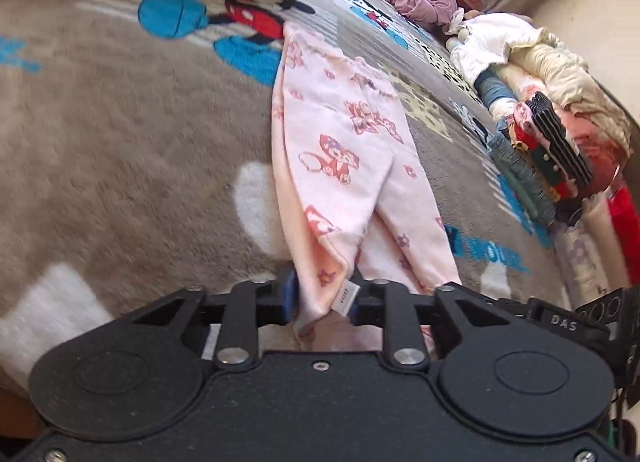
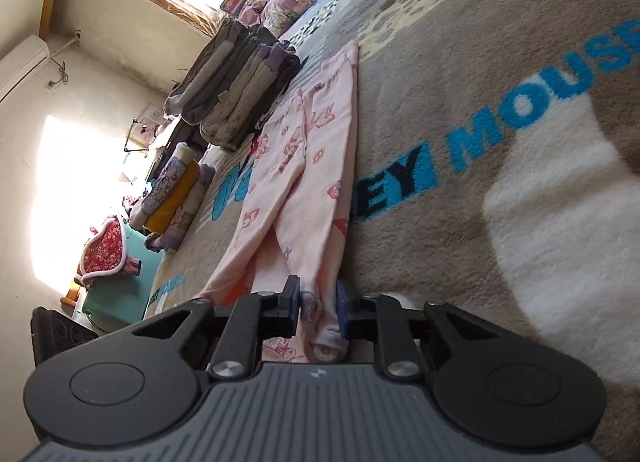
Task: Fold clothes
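Both claws, left and right, clamped on near ends of pink trousers, stretched flat along blanket for folding.

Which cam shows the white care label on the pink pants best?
Left wrist. The white care label sits in plain sight at the pink pants edge clamped in the left tongs. The right wrist view shows the pants in the right tongs, but no label.
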`<action>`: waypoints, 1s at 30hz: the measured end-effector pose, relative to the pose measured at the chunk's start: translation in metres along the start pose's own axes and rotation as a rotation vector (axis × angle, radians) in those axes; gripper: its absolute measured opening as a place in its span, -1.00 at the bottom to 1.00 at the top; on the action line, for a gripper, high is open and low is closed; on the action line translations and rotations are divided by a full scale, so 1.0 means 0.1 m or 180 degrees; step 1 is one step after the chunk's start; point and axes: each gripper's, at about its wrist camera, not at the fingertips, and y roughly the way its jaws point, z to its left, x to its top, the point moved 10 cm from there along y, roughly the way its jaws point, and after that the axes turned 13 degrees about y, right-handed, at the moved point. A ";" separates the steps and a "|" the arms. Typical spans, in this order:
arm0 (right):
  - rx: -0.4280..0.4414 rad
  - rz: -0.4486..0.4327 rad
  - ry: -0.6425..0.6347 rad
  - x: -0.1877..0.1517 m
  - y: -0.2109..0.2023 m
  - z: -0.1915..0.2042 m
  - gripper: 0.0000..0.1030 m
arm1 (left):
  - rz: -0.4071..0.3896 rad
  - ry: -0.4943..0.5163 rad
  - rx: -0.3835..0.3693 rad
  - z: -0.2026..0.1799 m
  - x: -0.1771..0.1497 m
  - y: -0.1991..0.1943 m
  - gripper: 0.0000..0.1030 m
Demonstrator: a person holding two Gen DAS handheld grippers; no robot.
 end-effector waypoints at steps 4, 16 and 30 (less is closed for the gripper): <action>0.0027 -0.0116 -0.0236 0.15 0.05 0.05 0.18 | -0.0367 0.0059 0.0018 0.09 0.25 -0.11 0.27; 0.0102 -0.0458 -0.0942 0.60 0.20 0.23 0.65 | -0.0778 0.0451 0.0182 0.43 1.51 0.68 0.05; 0.0229 -0.0190 -0.1077 0.48 0.36 0.19 1.00 | -0.0401 0.0912 0.0293 0.50 1.83 1.53 -0.51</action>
